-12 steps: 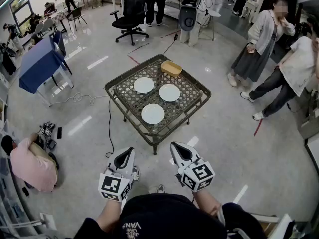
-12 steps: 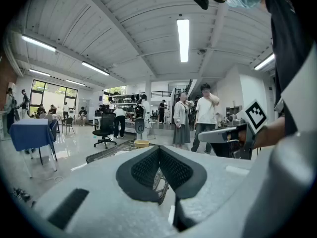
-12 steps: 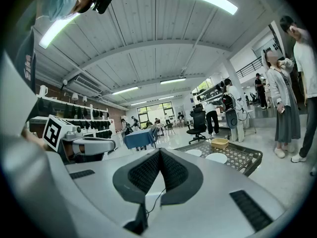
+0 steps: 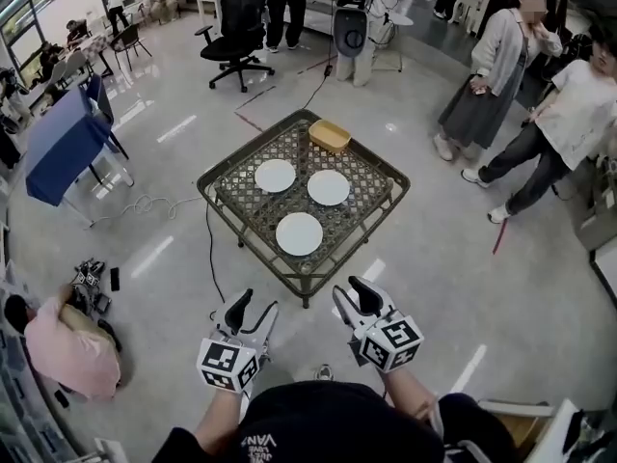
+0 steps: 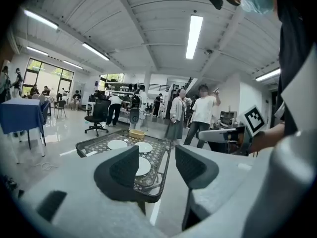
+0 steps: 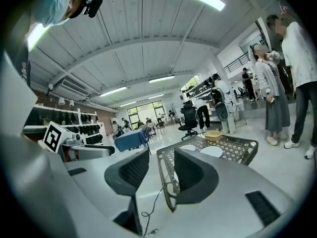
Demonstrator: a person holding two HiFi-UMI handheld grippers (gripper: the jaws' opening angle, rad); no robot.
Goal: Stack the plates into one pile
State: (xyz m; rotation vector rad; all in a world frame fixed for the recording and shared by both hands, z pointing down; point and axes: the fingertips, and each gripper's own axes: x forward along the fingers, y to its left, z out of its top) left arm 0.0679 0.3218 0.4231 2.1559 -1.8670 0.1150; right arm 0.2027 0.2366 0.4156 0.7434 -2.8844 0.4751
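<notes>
My left gripper [image 4: 256, 304] and right gripper [image 4: 350, 288] hang open and empty, short of the table [image 4: 246, 205]; next I must reach the nearest plate [image 4: 299, 233].

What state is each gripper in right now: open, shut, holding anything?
Left gripper: open, nothing between its jaws.
Right gripper: open, nothing between its jaws.

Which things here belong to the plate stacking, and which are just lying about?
Job: near plate, left plate, right plate, all apart on the lattice table; left tool, right tool, both open, empty.
Lying about: yellow basket at the table's far corner, office chair, blue-covered table, floor cable.
</notes>
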